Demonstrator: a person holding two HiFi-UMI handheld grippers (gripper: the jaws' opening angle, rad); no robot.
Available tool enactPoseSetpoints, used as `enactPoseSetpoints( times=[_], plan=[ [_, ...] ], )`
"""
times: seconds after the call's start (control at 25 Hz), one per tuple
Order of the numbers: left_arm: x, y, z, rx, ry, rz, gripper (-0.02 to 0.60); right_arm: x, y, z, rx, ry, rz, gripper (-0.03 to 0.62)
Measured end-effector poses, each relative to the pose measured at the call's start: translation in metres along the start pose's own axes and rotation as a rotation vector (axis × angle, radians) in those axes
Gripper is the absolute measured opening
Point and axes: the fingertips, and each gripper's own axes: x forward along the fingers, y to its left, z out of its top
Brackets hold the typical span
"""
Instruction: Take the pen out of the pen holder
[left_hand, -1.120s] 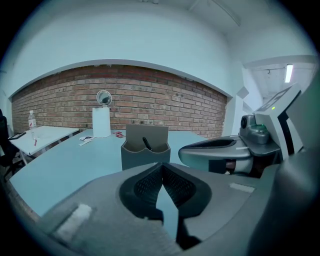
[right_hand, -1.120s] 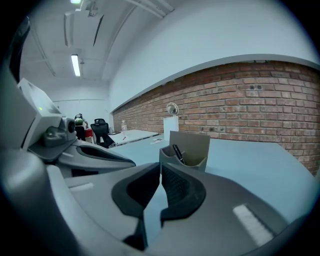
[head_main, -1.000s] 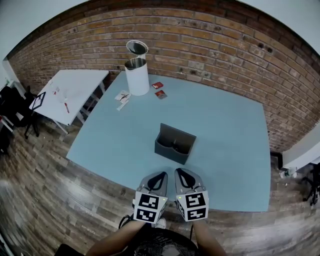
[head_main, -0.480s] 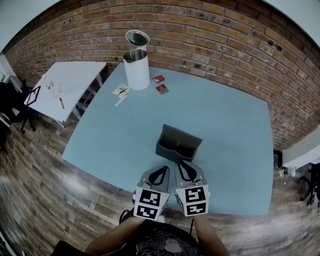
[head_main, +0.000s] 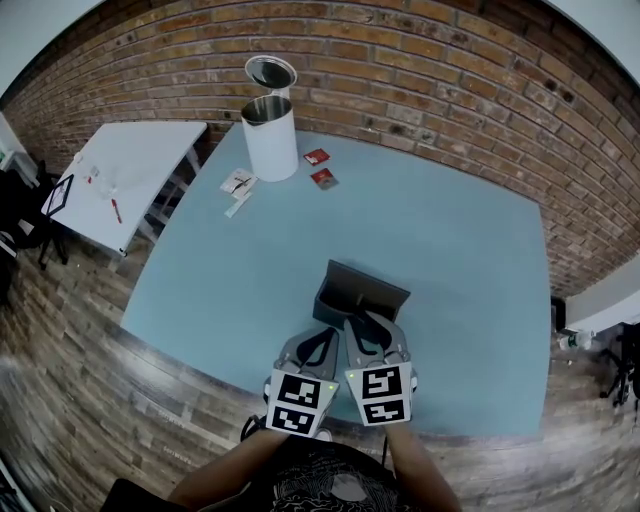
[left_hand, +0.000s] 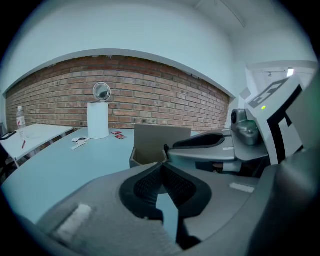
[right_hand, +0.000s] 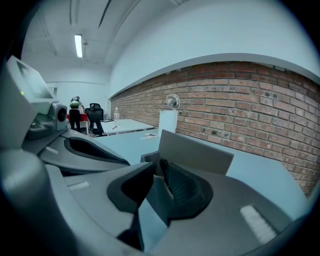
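Observation:
The grey open-topped pen holder (head_main: 362, 293) stands near the front of the light blue table (head_main: 460, 240). In the right gripper view a dark pen (right_hand: 164, 172) sticks up from the holder (right_hand: 197, 147) just past my jaws. My right gripper (head_main: 358, 323) reaches the holder's near wall. Its jaws are opening, with the pen showing in the gap (right_hand: 158, 169) and no pad pressing on it. My left gripper (head_main: 323, 340) hangs beside it, a little short of the holder (left_hand: 155, 145), its jaws (left_hand: 161, 164) shut and empty.
A white cylindrical bin (head_main: 272, 142) with a raised lid stands at the far left of the table, with two red packets (head_main: 321, 177) and paper scraps (head_main: 239, 183) near it. A white side table (head_main: 125, 175) sits left; the brick wall (head_main: 450, 90) lies behind.
Both grippers have moved forward, side by side, toward the pen holder. The right one now reaches the holder's near wall.

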Motion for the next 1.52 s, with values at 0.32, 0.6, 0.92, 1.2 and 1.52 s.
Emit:
enactPoseSetpoints(
  times=[0.32,0.6,0.92,1.2,1.52],
  plan=[
    [0.012,0.007,-0.001,0.011,0.02,-0.036,0.0,0.015,-0.006,-0.006,-0.012,0.042,-0.04,0.124],
    [0.018,0.011,0.001,0.021,0.026,-0.057,0.0,0.022,-0.01,-0.011,-0.036,0.084,-0.084,0.082],
    [0.016,0.012,0.0,0.036,0.022,-0.075,0.0,0.017,-0.017,-0.007,-0.037,0.039,-0.128,0.044],
    [0.008,0.004,0.004,0.043,0.0,-0.083,0.0,0.002,-0.025,0.009,-0.049,-0.045,-0.173,0.043],
    [-0.003,-0.003,0.001,0.045,-0.017,-0.08,-0.001,-0.023,-0.025,0.034,-0.084,-0.162,-0.215,0.041]
  ],
)
